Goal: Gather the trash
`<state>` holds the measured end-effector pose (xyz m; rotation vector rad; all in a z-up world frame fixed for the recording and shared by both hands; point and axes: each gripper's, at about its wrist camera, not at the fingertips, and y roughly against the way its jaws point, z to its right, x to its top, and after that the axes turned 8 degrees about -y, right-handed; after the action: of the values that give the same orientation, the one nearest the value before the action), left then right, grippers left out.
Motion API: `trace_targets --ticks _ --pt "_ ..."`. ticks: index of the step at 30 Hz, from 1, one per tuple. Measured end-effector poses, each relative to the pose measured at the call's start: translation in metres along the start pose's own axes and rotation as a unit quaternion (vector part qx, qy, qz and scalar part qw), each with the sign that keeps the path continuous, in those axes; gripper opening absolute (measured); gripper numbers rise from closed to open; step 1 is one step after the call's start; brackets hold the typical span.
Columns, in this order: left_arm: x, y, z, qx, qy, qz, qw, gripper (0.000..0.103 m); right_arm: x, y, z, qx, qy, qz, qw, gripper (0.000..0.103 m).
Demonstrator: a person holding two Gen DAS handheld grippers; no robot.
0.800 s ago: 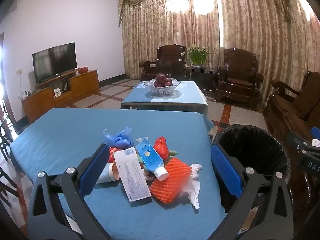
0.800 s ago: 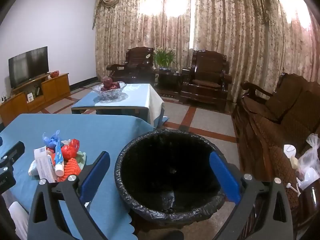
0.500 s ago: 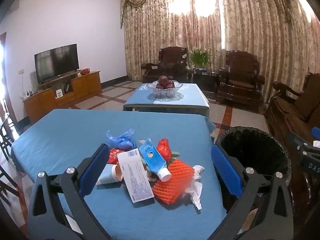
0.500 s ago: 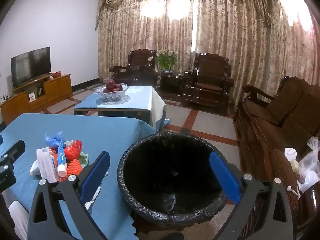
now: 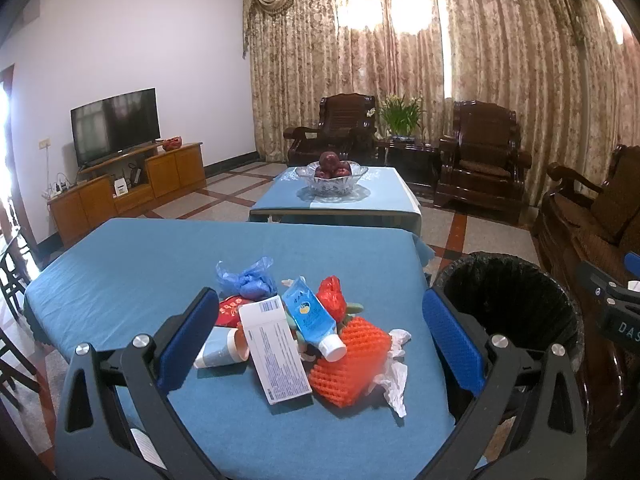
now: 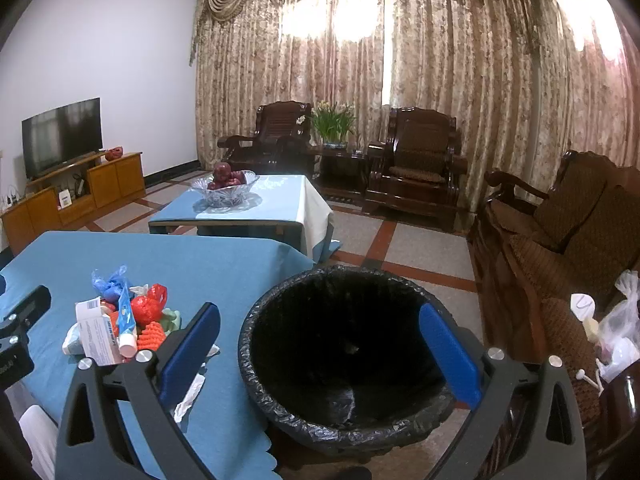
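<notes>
Two grippers of yours, left gripper (image 5: 316,336) jaws wide apart over the trash pile (image 5: 296,328) on the bench (image 5: 140,264), right gripper (image 6: 320,350) jaws released above the black bin (image 6: 344,360), pile at its nine o'clock.

Print on white box (image 5: 275,354) illegible

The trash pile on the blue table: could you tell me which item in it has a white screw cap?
The blue tube, lying across the top of the pile, cap pointing toward the camera; the white box and orange foam net beside it have none.

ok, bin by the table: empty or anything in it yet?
Looks empty: the bin shows only bare black liner inside; the trash pile sits on the table.
</notes>
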<state>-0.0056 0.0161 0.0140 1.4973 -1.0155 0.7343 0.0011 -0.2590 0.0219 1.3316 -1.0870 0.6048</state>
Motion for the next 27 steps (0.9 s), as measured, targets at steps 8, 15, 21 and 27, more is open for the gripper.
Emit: trace_targets --ticks 8,15,21,27 --pt "-0.009 0.000 0.000 0.007 0.005 -0.001 1.0000 0.098 0.001 -0.001 0.004 0.001 -0.007 -0.002 1.000 0.097" --pt "-0.009 -0.002 0.002 0.007 0.005 -0.001 1.0000 0.098 -0.001 -0.004 0.004 0.000 -0.007 -0.001 1.000 0.097" --pt "-0.013 0.000 -0.004 0.008 0.006 -0.002 0.9999 0.098 -0.001 -0.004 0.005 0.001 -0.007 -0.002 1.000 0.097" --pt "-0.009 -0.002 0.002 0.007 0.003 -0.001 1.0000 0.098 -0.002 -0.006 0.005 0.000 -0.006 -0.002 1.000 0.097"
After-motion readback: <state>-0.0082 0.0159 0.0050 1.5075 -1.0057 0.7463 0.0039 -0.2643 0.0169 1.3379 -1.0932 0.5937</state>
